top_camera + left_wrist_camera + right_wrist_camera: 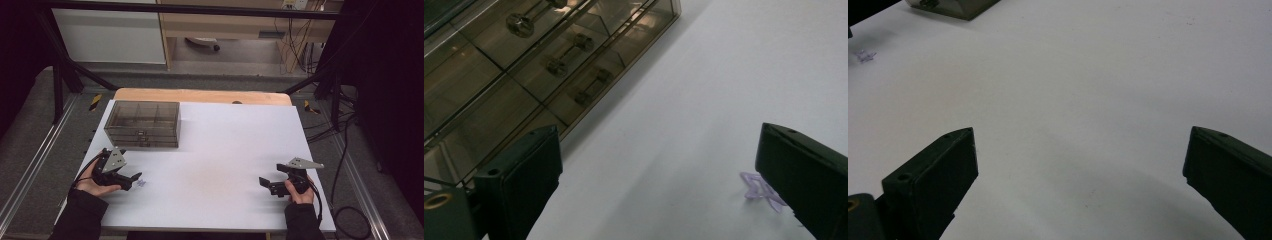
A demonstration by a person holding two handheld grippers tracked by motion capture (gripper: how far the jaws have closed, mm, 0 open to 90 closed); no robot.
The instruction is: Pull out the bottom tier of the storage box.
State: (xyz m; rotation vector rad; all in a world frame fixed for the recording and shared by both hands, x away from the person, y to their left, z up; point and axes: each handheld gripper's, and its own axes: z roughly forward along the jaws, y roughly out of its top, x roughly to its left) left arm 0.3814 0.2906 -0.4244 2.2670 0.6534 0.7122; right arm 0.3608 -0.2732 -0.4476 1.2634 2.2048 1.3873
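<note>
A white tabletop [220, 150] lies on a wooden board inside a black metal frame; grey floor, cables and a pale cabinet lie beyond. A smoky transparent drawer box [143, 124] stands at the far left of the surface. The left gripper [131, 181], jaws spread wide, rests near the front left edge; a small lilac clip [760, 189] lies on the white surface just beside its right-hand jaw. The right gripper [267, 184], likewise spread and holding nothing, sits front right, well apart.
</note>
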